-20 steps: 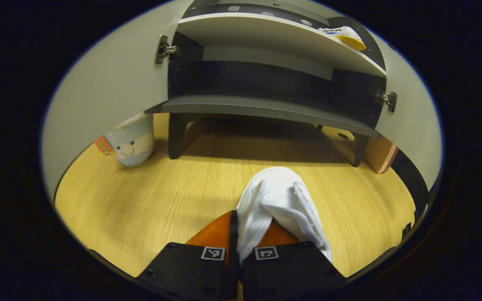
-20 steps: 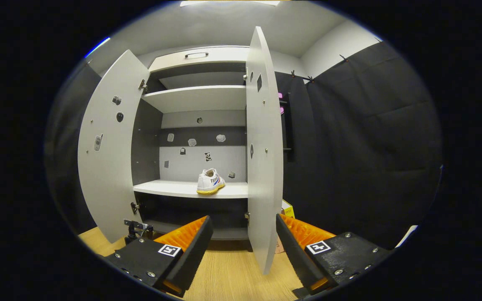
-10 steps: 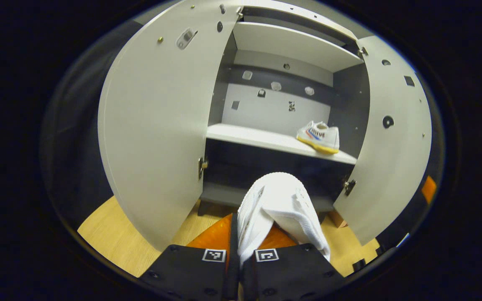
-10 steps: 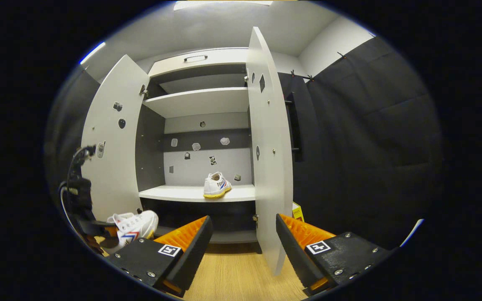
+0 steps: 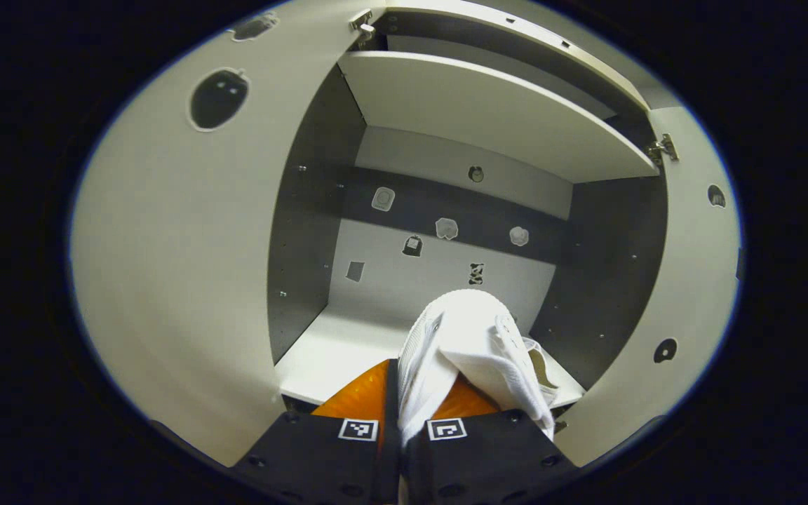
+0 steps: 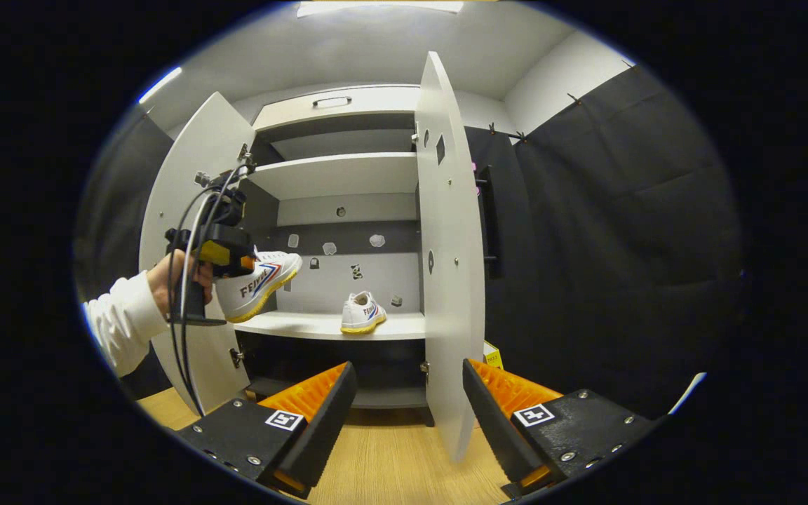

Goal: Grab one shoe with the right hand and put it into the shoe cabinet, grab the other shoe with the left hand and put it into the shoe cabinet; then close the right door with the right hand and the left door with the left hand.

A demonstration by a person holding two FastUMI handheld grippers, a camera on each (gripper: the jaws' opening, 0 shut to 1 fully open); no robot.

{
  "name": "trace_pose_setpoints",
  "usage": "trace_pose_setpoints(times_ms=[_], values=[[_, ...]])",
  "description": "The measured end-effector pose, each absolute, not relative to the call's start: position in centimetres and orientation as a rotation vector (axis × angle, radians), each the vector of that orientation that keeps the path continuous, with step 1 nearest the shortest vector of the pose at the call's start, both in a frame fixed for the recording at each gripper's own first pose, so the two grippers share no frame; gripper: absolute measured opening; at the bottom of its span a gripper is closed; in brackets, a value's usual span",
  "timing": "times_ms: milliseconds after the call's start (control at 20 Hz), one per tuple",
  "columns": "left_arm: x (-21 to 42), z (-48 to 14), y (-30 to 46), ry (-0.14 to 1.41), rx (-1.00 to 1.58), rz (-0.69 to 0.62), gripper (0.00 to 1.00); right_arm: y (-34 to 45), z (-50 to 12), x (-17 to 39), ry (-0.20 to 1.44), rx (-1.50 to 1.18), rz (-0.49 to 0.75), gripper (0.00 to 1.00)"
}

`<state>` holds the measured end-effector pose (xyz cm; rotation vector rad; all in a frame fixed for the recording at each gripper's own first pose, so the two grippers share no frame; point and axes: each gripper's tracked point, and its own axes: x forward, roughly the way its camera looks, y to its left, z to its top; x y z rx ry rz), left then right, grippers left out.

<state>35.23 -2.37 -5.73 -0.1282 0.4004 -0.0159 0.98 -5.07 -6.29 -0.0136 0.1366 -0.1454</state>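
Holding: the left tongs (image 5: 398, 393) are clamped on a white canvas shoe with a yellow sole (image 5: 470, 351), both fingers pressing on its fabric; in the right gripper view the same shoe (image 6: 257, 284) hangs in the air, toe toward the cabinet's interior.
Carried shoe's place: at the mouth of the tall pale grey shoe cabinet with a dark interior (image 6: 337, 231), raised above the front left part of the pale middle shelf (image 6: 334, 324), not touching it as far as the right gripper view shows.
Other shoe: a matching white shoe with a yellow sole (image 6: 362, 313) stands on that middle shelf, toward its right side, heel facing outward.
Left door: the pale left door (image 6: 193, 245) stands wide open, just behind the left tongs (image 6: 225, 242) and the hand (image 6: 183, 277) in a white sleeve (image 6: 123, 319) gripping them.
Right door: the pale right door (image 6: 449, 245) stands open, seen nearly edge-on, between the right tongs' fingers in that view.
Right tongs: the right tongs (image 6: 407, 407) are spread apart and hold nothing, low above the light wooden floor (image 6: 383, 463), well apart from the cabinet.
Back panel: small stickers (image 5: 446, 228) dot the cabinet's rear wall.
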Motion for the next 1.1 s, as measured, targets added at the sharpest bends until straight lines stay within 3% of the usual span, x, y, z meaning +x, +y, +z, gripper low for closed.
trace_pose_setpoints(times_ms=[300,700,800,850,950,1100], values=[[44.1,-12.5,-3.9,0.555,0.005,0.049,0.11,-6.6,-6.0,0.2,0.139,0.003,-0.184,0.93],[46.1,-18.2,-2.3,0.683,0.046,0.135,0.12,-9.0,-6.2,-0.6,0.146,0.023,-0.235,0.93],[46.1,-18.7,-2.6,0.691,0.015,0.122,0.18,-9.5,-6.4,-0.5,0.152,0.028,-0.242,0.93],[46.2,-18.4,-2.3,0.681,0.028,0.132,0.28,-9.6,-6.4,-0.3,0.155,0.030,-0.243,0.93],[46.0,-18.4,-2.1,0.689,0.055,0.149,0.32,-9.6,-6.5,0.0,0.157,0.030,-0.238,0.93],[46.0,-18.4,-1.8,0.684,0.044,0.152,0.49,-9.3,-6.4,0.3,0.155,0.024,-0.221,0.93]])
